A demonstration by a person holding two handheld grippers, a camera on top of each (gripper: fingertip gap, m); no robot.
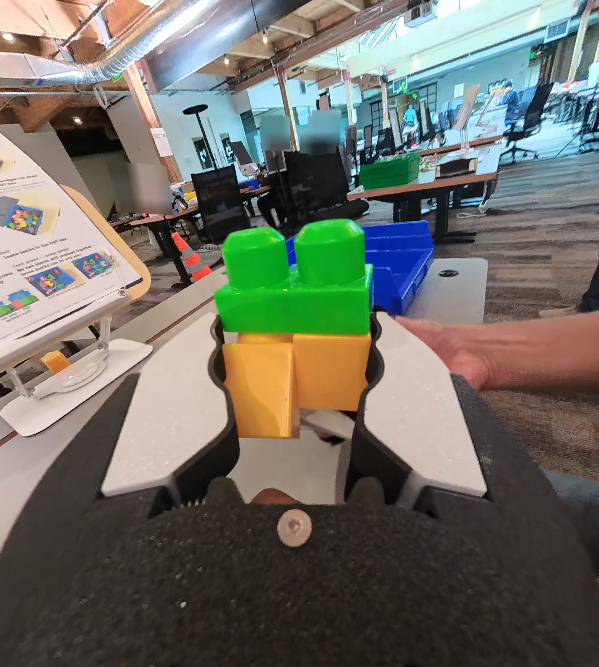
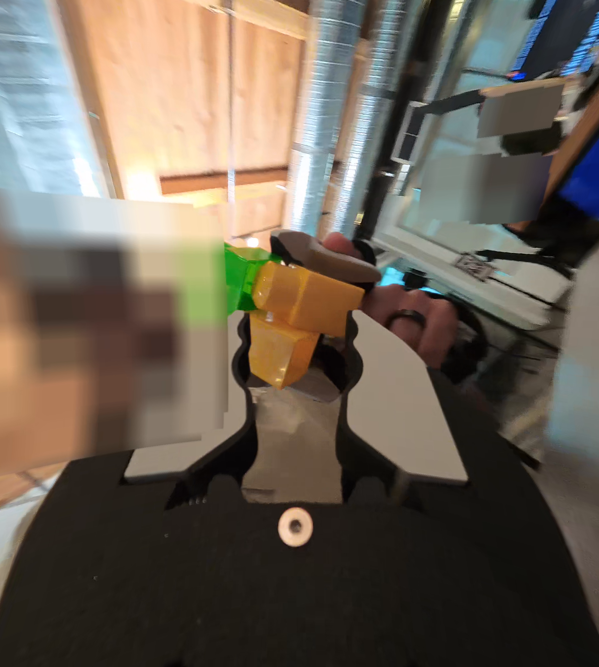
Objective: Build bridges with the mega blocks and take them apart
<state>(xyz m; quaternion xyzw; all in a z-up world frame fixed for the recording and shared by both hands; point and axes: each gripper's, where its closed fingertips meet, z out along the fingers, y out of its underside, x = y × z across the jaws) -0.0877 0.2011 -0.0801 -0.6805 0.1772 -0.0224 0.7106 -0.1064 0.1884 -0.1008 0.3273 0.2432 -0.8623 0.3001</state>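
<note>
A green two-stud block (image 1: 294, 299) sits pressed atop two yellow blocks (image 1: 330, 371), studs upward, held aloft.

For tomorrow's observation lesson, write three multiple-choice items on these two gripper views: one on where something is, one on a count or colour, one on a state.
1. Where is the blue bin?
A. On the table behind the held blocks
B. On the floor under the desk
C. Between the left gripper's jaws

2. How many studs show on top of the green block?
A. One
B. Two
C. Four

3. What is the left gripper doing?
A. Hanging open and empty
B. Closed on the blocks, green over the yellow blocks
C. Closed on the traffic cone

Answers:
1. A, the bin's blue walls rise just behind the green block, on the grey table.
2. B, two round studs stand side by side.
3. B, both jaws press the stack's sides in the left wrist view.
</note>
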